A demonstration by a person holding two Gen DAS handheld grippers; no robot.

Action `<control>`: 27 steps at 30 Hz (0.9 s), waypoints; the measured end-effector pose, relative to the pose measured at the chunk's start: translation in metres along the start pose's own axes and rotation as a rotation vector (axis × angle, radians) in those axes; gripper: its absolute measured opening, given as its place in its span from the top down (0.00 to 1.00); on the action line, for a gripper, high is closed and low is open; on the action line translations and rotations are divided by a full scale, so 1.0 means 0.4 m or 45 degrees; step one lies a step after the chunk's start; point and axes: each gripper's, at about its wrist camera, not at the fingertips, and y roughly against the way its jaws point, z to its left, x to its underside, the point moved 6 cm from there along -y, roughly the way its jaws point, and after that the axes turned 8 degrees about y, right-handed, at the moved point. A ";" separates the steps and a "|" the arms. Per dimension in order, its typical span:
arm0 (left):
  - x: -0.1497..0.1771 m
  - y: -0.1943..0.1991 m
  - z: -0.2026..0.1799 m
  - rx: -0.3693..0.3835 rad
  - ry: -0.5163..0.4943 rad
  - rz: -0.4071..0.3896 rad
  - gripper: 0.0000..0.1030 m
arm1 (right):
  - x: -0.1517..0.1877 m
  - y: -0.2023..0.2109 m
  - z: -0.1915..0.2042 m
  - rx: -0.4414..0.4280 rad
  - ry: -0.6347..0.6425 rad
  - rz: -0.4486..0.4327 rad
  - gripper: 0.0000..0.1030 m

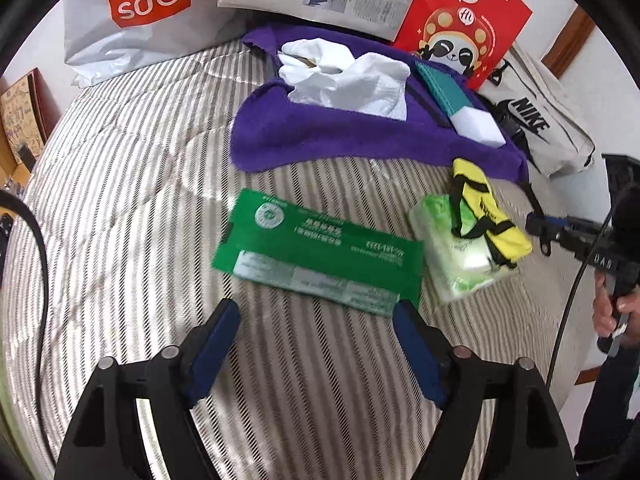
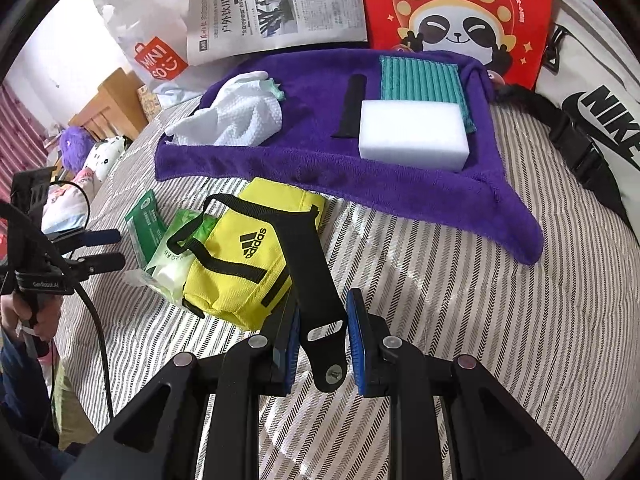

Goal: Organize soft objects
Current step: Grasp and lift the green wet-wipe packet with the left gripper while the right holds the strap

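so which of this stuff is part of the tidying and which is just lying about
Job: purple towel, white sponge, white cloth, black strap, yellow pouch, tissue pack, green packet.

Lying about: newspaper, red bag, Nike bag.

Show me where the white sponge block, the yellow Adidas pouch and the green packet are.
white sponge block (image 2: 414,134): right wrist view, top face.
yellow Adidas pouch (image 2: 236,268): right wrist view, side below the logo.
green packet (image 1: 320,246): left wrist view, centre of printed face.

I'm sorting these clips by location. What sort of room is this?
Most likely a bedroom: the things lie on a striped quilted bedspread, plush toys are piled at its far end beside wooden furniture, and shopping bags lean against the wall.
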 end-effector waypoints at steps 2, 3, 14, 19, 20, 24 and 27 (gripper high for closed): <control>-0.019 -0.009 -0.003 0.009 0.032 -0.005 0.21 | 0.001 0.000 -0.005 -0.011 -0.011 -0.004 0.79; -0.028 -0.013 -0.006 0.012 0.045 -0.009 0.21 | 0.001 0.001 -0.008 -0.017 -0.016 -0.007 0.79; -0.111 -0.099 -0.067 -0.261 0.075 0.008 0.14 | 0.000 0.002 -0.042 -0.058 -0.032 -0.031 0.79; -0.114 -0.123 -0.095 -0.369 0.025 -0.008 0.12 | 0.011 -0.004 -0.056 -0.065 -0.031 -0.027 0.79; -0.108 -0.119 -0.091 -0.369 0.022 -0.002 0.12 | 0.013 -0.005 -0.057 -0.066 -0.033 -0.025 0.79; -0.075 -0.095 -0.060 -0.379 0.008 0.003 0.11 | 0.020 -0.005 -0.059 -0.072 -0.034 -0.031 0.79; -0.054 -0.075 -0.026 -0.383 0.028 0.005 0.11 | 0.022 -0.008 -0.055 -0.075 -0.032 -0.028 0.79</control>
